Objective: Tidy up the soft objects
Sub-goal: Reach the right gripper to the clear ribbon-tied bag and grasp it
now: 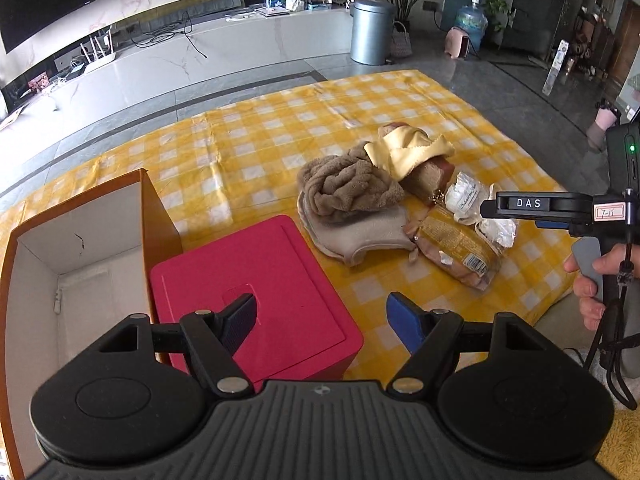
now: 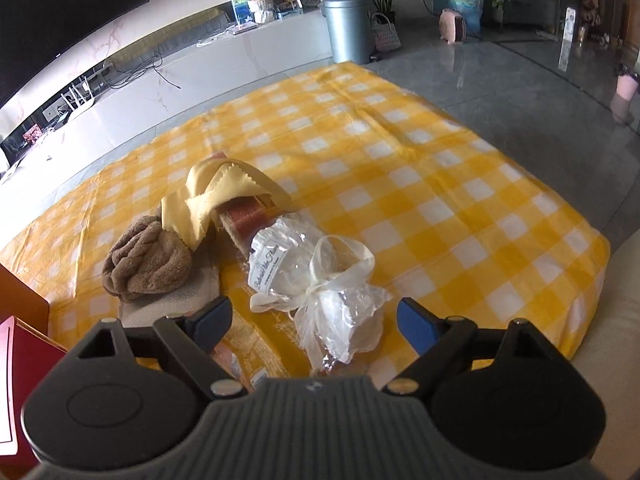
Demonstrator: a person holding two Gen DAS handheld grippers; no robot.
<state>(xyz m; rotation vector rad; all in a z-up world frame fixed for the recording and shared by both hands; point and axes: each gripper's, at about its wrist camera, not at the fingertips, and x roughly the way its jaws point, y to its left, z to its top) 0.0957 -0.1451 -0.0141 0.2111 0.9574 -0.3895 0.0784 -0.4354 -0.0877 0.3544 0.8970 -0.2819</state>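
A pile of soft things lies on the yellow checked cloth (image 1: 280, 128): a brown towel (image 1: 348, 186), a beige cloth (image 1: 360, 234) under it, a pale yellow cloth (image 1: 416, 148) over a sponge block (image 1: 426, 178), a clear bag with a ribbon (image 2: 320, 280) and a wrapped bread pack (image 1: 456, 246). My left gripper (image 1: 320, 322) is open above the red box (image 1: 256, 292), short of the pile. My right gripper (image 2: 314, 322) is open, just above the clear bag; it also shows in the left wrist view (image 1: 516, 210).
An open orange box (image 1: 60, 248) with a white inside stands left of the red box. Beyond the cloth are a white TV bench (image 1: 180, 56), a grey bin (image 1: 370, 30) and grey floor (image 1: 500, 92).
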